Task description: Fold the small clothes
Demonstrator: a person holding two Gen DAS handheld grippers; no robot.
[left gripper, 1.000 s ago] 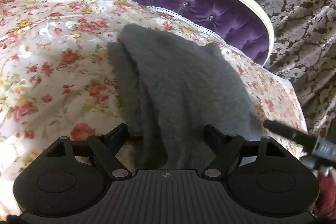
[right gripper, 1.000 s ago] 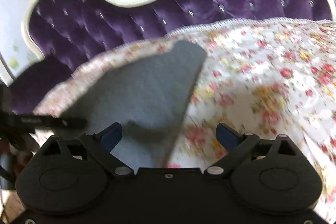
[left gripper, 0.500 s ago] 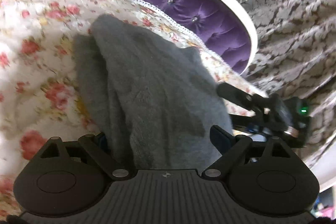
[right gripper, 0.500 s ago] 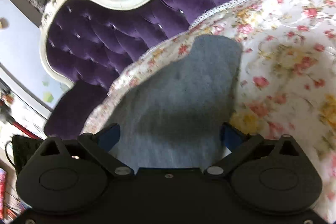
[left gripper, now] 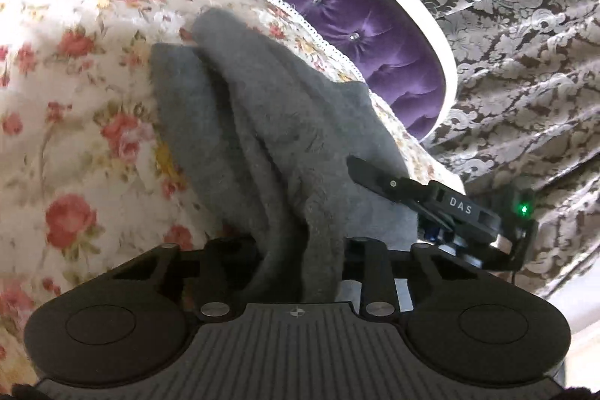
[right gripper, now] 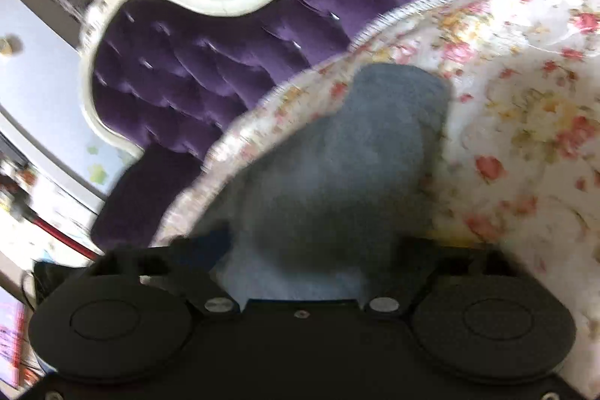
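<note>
Lengthwise, grey cloth (left gripper: 285, 145) runs away from left tongs (left gripper: 300, 250), toward purple headboard (left gripper: 337, 10). Left tongs pinch its bunched near end; right tongs (right gripper: 311, 246) too blurred to tell.

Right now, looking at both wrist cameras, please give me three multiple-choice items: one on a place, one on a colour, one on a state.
1. Where does the grey garment lie?
A. on the floral bedspread
B. on a wooden floor
C. in a basket

2. What colour is the tufted headboard?
A. green
B. purple
C. red

3. How do the left gripper's jaws stand?
A. wide open, nothing between them
B. closed on a bunch of the garment
C. out of view

Answers:
1 A, flowered cloth shows around the garment in both views.
2 B, the buttoned padding is purple inside a white frame.
3 B, the grey cloth is gathered and pinched between the jaws in the left wrist view.
</note>
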